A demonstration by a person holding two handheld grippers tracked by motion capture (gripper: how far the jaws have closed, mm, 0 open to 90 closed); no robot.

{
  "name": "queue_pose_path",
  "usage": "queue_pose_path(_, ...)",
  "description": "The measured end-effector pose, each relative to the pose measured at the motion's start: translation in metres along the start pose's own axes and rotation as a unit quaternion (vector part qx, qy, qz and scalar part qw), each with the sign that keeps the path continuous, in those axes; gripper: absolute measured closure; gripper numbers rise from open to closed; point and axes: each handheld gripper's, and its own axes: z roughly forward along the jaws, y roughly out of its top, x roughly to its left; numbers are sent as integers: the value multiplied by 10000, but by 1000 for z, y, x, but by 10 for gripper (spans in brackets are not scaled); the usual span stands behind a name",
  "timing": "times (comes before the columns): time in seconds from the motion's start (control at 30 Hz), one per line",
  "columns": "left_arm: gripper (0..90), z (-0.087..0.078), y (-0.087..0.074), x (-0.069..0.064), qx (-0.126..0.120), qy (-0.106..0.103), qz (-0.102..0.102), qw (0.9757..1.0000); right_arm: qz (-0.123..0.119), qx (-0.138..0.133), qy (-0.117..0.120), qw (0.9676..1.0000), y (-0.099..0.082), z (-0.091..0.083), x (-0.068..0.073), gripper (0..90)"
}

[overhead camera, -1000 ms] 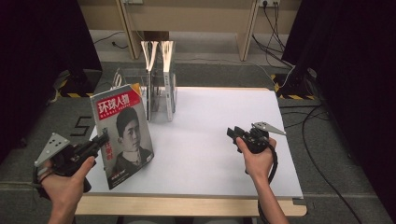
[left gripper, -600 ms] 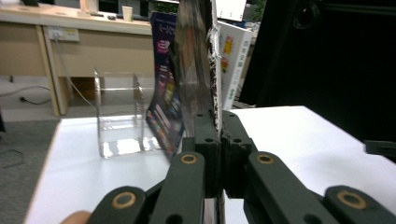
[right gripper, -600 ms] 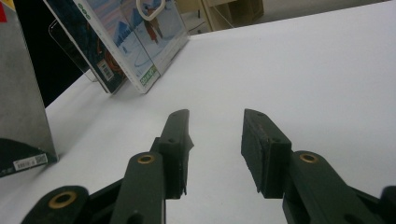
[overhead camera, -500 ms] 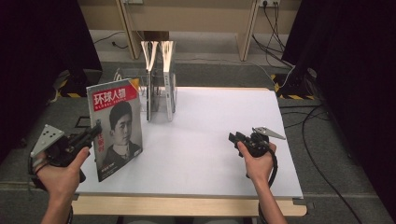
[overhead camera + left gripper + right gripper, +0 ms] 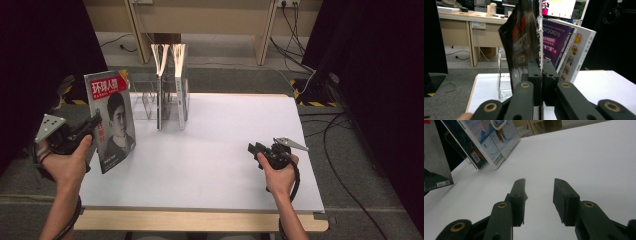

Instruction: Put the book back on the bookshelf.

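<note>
Between the clenched jaws of the left tool (image 5: 92,125) sits the magazine (image 5: 111,117), gripped at its edge and held upright with the cover portrait facing the person. Compared with the earlier high views, the left tool has carried the magazine further out toward the table's left edge and slightly up: a second ago it leaned over the white table (image 5: 225,150) close to the rack, now it hangs at the left edge, well apart from the clear rack (image 5: 145,100). In the left gripper view the pads (image 5: 534,72) press together on the magazine's spine edge (image 5: 524,42), with the standing books (image 5: 564,50) just behind it.

Ahead of the left tool, two books (image 5: 172,95) stand upright in the rack, unchanged.

Right tool (image 5: 259,151): released, nothing between its jaws, resting low over the table's right part. Its position matches the earlier views. In the right gripper view the pads (image 5: 564,197) stand apart over bare table, the books (image 5: 491,142) far ahead to the left.
</note>
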Motion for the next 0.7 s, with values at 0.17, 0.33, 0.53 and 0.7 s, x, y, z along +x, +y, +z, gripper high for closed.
queue_pose_path(0.17,869,8,5,5,-64,51,-87,9999,48,25,5,10000,-1,0,0,624)
queue_pose_path(0.33,869,16,10,6,-88,94,-54,9999,43,43,13,10000,-2,1,0,623)
queue_pose_path(0.53,868,34,13,13,-84,197,-151,9997,1,57,36,10000,-3,3,1,623)
queue_pose_path(0.7,868,52,16,16,-51,287,-152,9995,38,88,20,10000,-4,4,-1,623)
